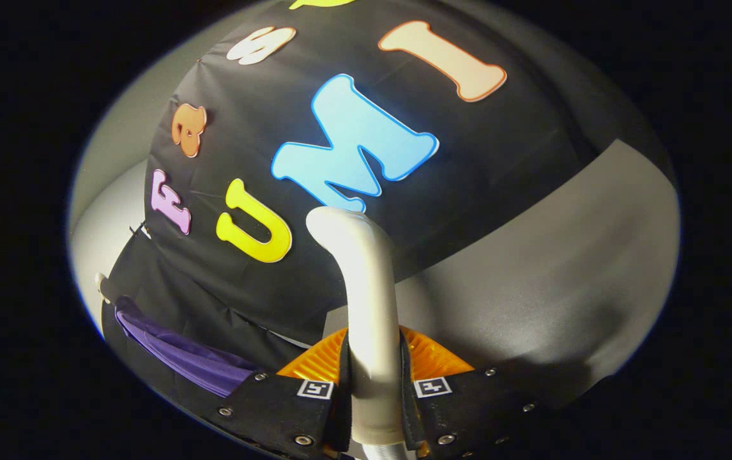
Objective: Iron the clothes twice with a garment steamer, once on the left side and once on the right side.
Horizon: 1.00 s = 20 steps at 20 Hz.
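Clearly the tongs (373,383) are clenched on the garment steamer (366,306), both fingers (289,409) pressing the sides of its smooth, glossy white handle, which rises between them and curves over at a rounded top. A purple garment (193,358), fine and slightly ribbed, hangs off to the left against the matte black cloth wall (500,166).

No readable text, brand or number appears on any object here. The claw (375,390), whose two fingers press on the steamer handle (366,306) between them, carries two small square coded markers (315,388), one on each finger; they are patterns, not legible writing.
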{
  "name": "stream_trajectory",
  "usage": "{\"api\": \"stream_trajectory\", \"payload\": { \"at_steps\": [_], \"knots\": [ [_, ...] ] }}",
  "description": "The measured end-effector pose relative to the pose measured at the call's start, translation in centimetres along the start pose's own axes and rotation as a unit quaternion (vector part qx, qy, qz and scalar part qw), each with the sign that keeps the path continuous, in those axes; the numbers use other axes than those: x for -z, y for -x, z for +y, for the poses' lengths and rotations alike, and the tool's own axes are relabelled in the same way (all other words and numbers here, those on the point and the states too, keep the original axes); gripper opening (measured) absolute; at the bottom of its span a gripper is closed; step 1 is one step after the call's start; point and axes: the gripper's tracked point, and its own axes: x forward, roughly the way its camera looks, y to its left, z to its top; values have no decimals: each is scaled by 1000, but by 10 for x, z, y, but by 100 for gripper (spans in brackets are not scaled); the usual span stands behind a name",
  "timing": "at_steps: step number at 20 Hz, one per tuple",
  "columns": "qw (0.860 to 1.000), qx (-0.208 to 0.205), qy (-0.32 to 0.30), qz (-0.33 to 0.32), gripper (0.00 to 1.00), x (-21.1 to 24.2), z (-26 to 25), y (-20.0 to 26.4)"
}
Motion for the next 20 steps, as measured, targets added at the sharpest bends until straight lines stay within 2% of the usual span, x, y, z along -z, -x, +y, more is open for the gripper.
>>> {"api": "stream_trajectory", "payload": {
  "at_steps": [4, 10, 15, 20],
  "knots": [
    [998, -7, 48, -44, 31, 5, 31, 41],
    [989, -12, 101, -111, 31, 37, 77, 111],
    [979, 7, 133, -157, 31, 87, 107, 160],
    [965, 28, 189, -178, 31, 143, 141, 185]
  ]
}}
